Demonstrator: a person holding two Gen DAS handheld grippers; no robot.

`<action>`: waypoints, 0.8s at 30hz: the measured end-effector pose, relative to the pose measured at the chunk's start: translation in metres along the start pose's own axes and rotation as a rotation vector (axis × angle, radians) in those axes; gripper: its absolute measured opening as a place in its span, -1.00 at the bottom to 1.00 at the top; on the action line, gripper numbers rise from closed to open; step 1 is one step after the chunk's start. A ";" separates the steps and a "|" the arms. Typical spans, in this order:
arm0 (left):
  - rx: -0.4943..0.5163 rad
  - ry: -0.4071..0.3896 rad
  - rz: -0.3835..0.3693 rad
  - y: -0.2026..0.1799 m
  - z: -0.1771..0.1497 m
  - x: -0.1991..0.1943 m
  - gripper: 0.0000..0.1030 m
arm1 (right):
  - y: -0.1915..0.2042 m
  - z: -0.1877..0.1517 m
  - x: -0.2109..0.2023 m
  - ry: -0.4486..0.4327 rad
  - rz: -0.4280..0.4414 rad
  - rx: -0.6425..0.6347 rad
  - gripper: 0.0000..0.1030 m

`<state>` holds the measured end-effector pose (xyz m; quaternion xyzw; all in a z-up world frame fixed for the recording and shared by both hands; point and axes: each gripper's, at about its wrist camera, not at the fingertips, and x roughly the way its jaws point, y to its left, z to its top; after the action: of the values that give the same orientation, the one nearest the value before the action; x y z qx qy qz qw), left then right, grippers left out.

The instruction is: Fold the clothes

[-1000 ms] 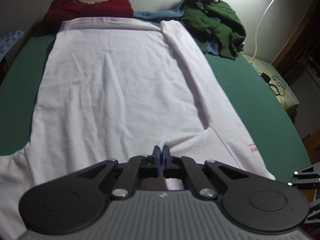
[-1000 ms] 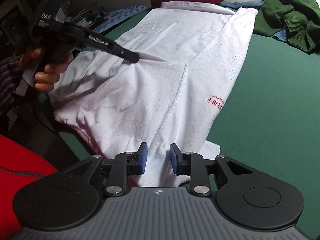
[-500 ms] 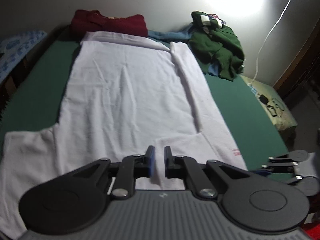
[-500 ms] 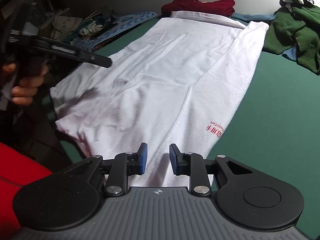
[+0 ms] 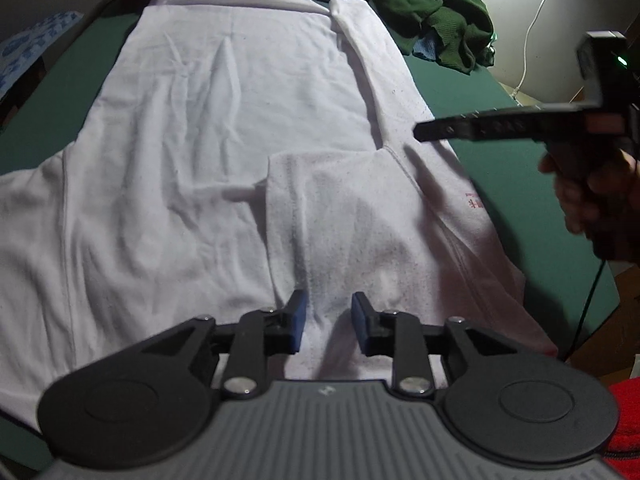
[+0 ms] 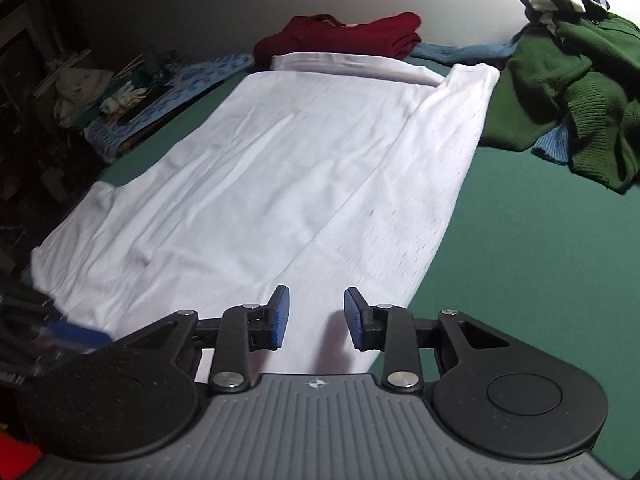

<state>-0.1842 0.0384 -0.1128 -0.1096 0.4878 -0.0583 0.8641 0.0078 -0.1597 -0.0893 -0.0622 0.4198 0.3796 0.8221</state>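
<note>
A white T-shirt (image 5: 224, 152) (image 6: 300, 152) lies flat on the green table (image 5: 460, 92). Its right side is folded inward along its length. A sleeve (image 5: 340, 208) lies folded over the body, with a small red print (image 5: 474, 200) beside it. My left gripper (image 5: 328, 320) hovers over that sleeve, its jaws opening, and only flat cloth lies beneath them. My right gripper (image 6: 314, 316) is over the folded right strip, its jaws opening too, gripping nothing. In the left wrist view the right gripper (image 5: 420, 133) reaches in from the right, held by a hand (image 5: 592, 200).
A folded dark red garment (image 6: 340, 36) sits at the far end. A green sweater heap (image 6: 568, 80) on blue cloth (image 6: 460, 52) lies far right. Clutter (image 6: 120, 96) lines the left edge. A white cable (image 5: 536, 24) hangs by the wall. The left gripper (image 6: 72, 336) shows blurred at lower left.
The left gripper was shut on the shirt and has let go and opened; the sleeve now lies folded over the body. The right gripper has moved farther along the shirt's right side.
</note>
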 end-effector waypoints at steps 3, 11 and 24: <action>0.003 -0.007 0.017 -0.002 -0.001 0.000 -0.46 | -0.022 0.015 0.026 -0.004 -0.030 0.077 -0.42; -0.141 -0.079 0.077 0.038 -0.024 -0.042 -0.74 | -0.015 0.008 0.024 -0.056 -0.060 0.065 -0.42; -0.299 -0.144 0.361 0.193 -0.039 -0.107 -0.39 | 0.033 0.016 0.014 -0.108 -0.057 0.183 -0.52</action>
<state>-0.2742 0.2425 -0.0913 -0.1512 0.4400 0.1779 0.8671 0.0005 -0.1217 -0.0819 0.0217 0.4059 0.3192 0.8561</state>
